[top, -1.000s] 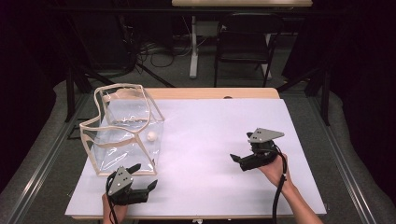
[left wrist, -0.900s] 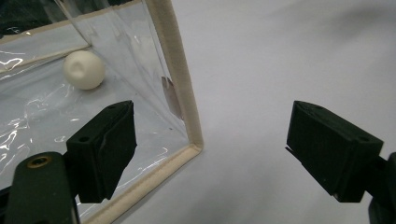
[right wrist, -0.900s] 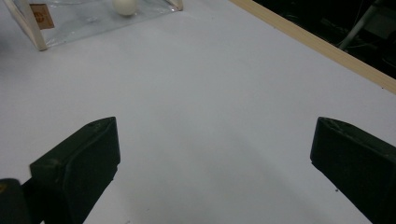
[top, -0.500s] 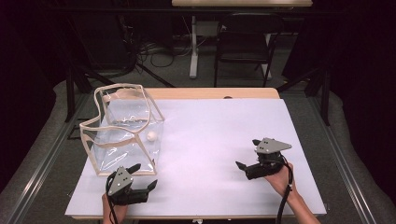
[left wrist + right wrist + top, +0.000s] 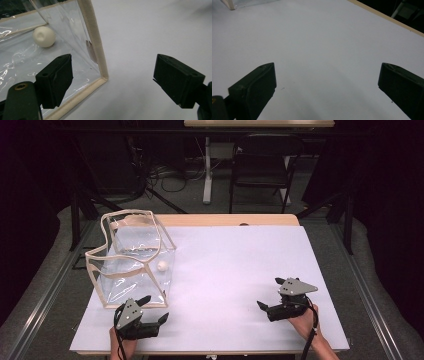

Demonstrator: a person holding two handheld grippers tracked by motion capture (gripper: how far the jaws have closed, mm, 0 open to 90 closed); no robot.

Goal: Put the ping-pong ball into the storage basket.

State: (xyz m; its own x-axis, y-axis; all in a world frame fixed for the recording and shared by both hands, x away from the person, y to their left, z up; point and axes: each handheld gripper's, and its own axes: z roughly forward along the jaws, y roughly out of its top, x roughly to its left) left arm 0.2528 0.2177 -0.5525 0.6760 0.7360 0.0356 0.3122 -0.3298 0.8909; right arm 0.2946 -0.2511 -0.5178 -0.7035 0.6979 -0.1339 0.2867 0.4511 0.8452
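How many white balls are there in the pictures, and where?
1. The white ball lies inside the clear bag, low on its right side; the left gripper view shows it behind the bag's plastic wall. The bag's folds may hide others.

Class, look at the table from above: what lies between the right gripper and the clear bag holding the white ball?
Nothing: in the high view, only bare white table runs from the right gripper to the clear bag.
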